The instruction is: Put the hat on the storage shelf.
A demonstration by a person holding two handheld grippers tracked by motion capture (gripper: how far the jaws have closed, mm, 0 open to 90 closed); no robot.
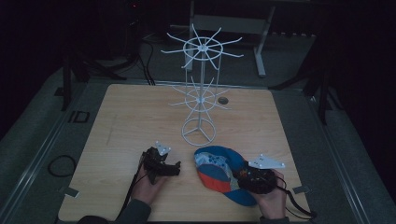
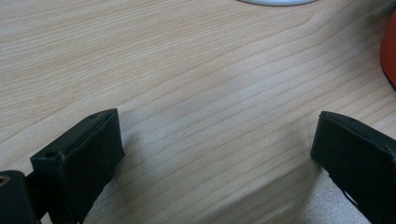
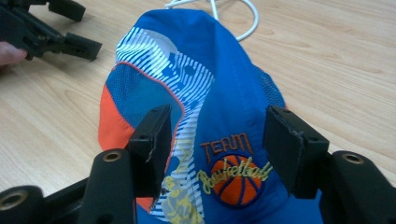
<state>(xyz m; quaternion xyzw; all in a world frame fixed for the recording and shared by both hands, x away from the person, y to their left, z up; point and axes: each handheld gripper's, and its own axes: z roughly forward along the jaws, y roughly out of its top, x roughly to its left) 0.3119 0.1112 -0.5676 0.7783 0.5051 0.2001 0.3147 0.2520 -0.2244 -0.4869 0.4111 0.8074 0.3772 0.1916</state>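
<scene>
Blue and orange, the cap point(image 1: 222, 173) lies flat on the wooden surface point(image 1: 121, 121) just in front of the white wire rack point(image 1: 200, 88), whose prongs all stand bare, so I'd say nothing is hung yet. Over it come the right tongs point(image 3: 215, 140), jaws apart either side of the crown and not pressing it as far as I can see, so the grab looks like the step in hand. Beside the cap, the left tongs point(image 2: 215, 154) sit wide open and hold nothing; lifting and hanging are all to come.
</scene>
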